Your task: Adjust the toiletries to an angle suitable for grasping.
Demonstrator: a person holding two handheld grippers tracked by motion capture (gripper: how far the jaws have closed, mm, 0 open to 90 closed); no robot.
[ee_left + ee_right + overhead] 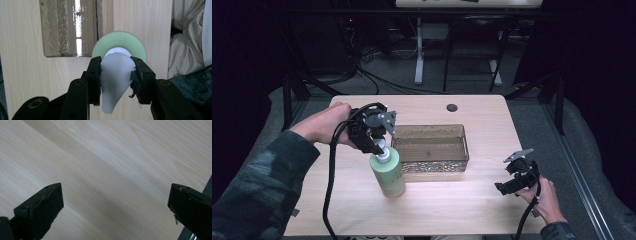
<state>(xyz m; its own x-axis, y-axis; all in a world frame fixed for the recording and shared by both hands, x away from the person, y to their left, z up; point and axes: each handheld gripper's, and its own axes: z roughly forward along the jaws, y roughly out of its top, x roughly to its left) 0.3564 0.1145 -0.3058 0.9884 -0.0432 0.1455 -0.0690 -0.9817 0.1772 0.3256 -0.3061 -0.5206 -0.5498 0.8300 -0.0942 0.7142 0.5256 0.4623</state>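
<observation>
A pale green pump bottle (389,173) stands upright on the wooden table (447,205), just left of a clear rectangular bin (432,148). My left gripper (379,145) comes down from above and is shut on the bottle's white pump head (116,72), with the green shoulder (132,42) showing below the jaws. My right gripper (508,187) hovers low over the table's right front, open wide with nothing between its jaws; its fingers (40,210) frame bare wood (112,170).
The clear bin (70,27) looks empty and sits mid-table. A round cable hole (452,107) is near the far edge. Desk legs and cables stand on the floor beyond. The table's right edge lies close to the right gripper.
</observation>
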